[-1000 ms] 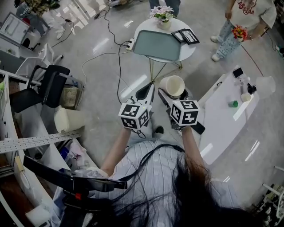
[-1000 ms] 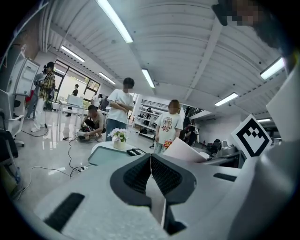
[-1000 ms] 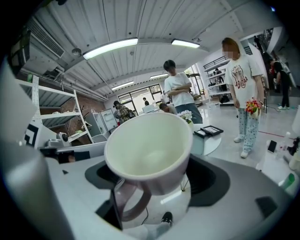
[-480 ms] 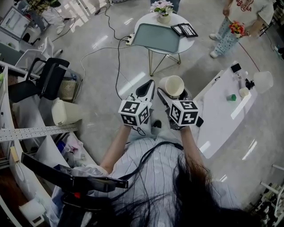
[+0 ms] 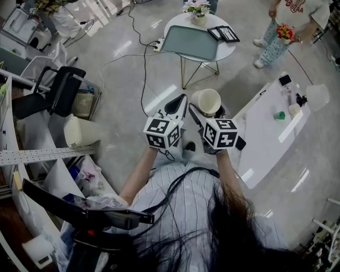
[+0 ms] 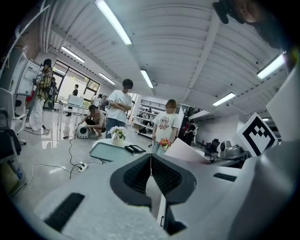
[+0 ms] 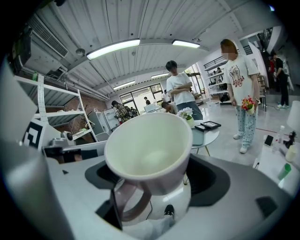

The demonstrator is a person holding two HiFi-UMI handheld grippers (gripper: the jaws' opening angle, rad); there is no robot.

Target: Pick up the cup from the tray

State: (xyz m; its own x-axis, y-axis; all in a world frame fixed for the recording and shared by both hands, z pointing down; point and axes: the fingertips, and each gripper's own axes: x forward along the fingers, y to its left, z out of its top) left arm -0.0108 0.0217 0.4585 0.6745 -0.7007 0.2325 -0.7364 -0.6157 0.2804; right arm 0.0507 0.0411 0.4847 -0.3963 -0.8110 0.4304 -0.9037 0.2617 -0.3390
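A cream cup (image 5: 207, 102) with a handle is held off the floor in my right gripper (image 5: 204, 113), which is shut on it. In the right gripper view the cup (image 7: 149, 149) fills the middle, mouth towards the camera, handle low between the jaws. My left gripper (image 5: 179, 104) is beside it on the left, shut with nothing between its jaws; its closed fingers (image 6: 151, 174) meet in the left gripper view. The grey-green tray (image 5: 191, 42) lies on a round white table (image 5: 226, 56) farther ahead, away from both grippers.
A flower vase (image 5: 198, 11) and black framed items (image 5: 226, 34) share the round table. A long white table (image 5: 268, 133) with small items stands to the right. A black chair (image 5: 56, 95), a basket and shelving are at the left. Cables cross the floor. A person (image 5: 289, 26) stands at the far right.
Both grippers and the cup keep the same pose. The view has shifted slightly, with the round table and tray sliding a little in the picture.
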